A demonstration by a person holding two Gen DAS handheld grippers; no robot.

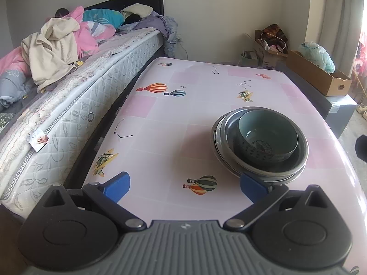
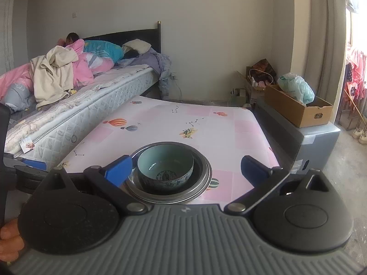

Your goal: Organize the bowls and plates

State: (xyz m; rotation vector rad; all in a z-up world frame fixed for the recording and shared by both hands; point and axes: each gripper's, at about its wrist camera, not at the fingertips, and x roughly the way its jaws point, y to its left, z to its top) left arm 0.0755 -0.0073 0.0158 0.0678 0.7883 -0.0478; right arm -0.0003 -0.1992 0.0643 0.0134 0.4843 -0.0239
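Note:
A teal ceramic bowl [image 1: 267, 135] sits inside stacked metal plates [image 1: 229, 158] on the pink patterned table [image 1: 160, 126]. My left gripper [image 1: 184, 186] is open and empty, low over the table, with its right finger just in front of the stack's near rim. In the right wrist view the same bowl [image 2: 165, 168] and metal plates [image 2: 204, 181] lie between and just beyond the fingers of my right gripper [image 2: 185, 171], which is open and empty above the table's near edge [image 2: 229, 188]. Part of the left gripper [image 2: 32, 167] shows at the left.
A bed [image 1: 68, 105] with piled bedding runs along the table's left side. A grey cabinet [image 2: 316, 142] with a cardboard box [image 2: 298, 107] and a plastic bag [image 2: 296, 87] stands to the right. More boxes sit by the far wall.

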